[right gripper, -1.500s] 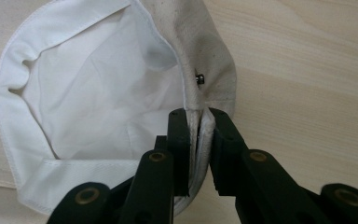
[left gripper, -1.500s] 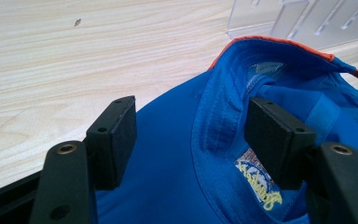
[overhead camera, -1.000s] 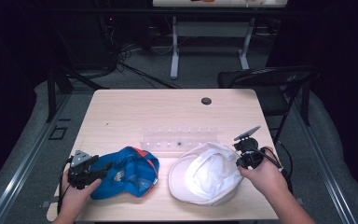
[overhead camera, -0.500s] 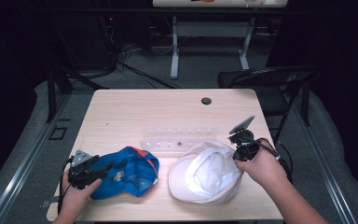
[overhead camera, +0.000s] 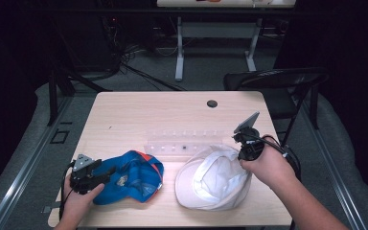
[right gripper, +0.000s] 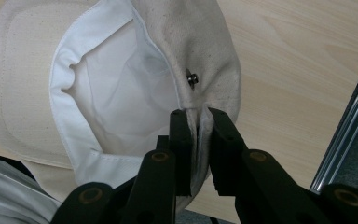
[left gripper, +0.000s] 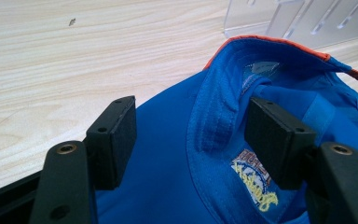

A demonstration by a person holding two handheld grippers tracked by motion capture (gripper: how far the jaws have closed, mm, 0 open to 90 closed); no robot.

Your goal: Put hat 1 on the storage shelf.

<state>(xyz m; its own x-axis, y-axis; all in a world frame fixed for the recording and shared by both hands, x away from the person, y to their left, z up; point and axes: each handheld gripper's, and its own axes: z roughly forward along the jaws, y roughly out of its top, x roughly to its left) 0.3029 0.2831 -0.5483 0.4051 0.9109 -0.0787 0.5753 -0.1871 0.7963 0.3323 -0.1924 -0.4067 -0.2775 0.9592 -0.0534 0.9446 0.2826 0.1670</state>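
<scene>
White cotton cap (overhead camera: 213, 179), lying crown-down with its pale lining upward, at the near right of the light wooden worktop (overhead camera: 139, 115). In the right gripper view the cap's (right gripper: 121, 88) rear edge is pinched between the two black jaws of the right claw (right gripper: 199, 116), which are closed on the fabric beside a small metal snap (right gripper: 192, 78); the pinched edge is raised off the worktop while the brim (right gripper: 18, 84) lies flat on the wood. In the high view the right claw (overhead camera: 243, 148) sits at the cap's far right edge, held by the person's right hand (overhead camera: 263, 167), with its grey three-cornered plate (overhead camera: 247, 122) tilted upward.

Blue fabric cap with an orange-red brim edge (overhead camera: 132, 176), lying inside-up just left of the white cap, the two apart. The left claw (overhead camera: 106, 173), held in the left hand (overhead camera: 79, 199), meets its left side. In the left gripper view the jaws of the left claw (left gripper: 200, 135) stand wide: one pad (left gripper: 114, 135) lies outside the blue cap (left gripper: 168, 154), the other pad (left gripper: 277, 140) inside its hollow near a yellow embroidered label (left gripper: 256, 184), with the cap's wall between them, unpressed.

A clear acrylic rack (overhead camera: 182, 142) lies across the worktop just beyond both caps. A round black grommet (overhead camera: 212, 103) marks the far edge. A black folding chair (overhead camera: 278, 86) stands beyond the right corner.
</scene>
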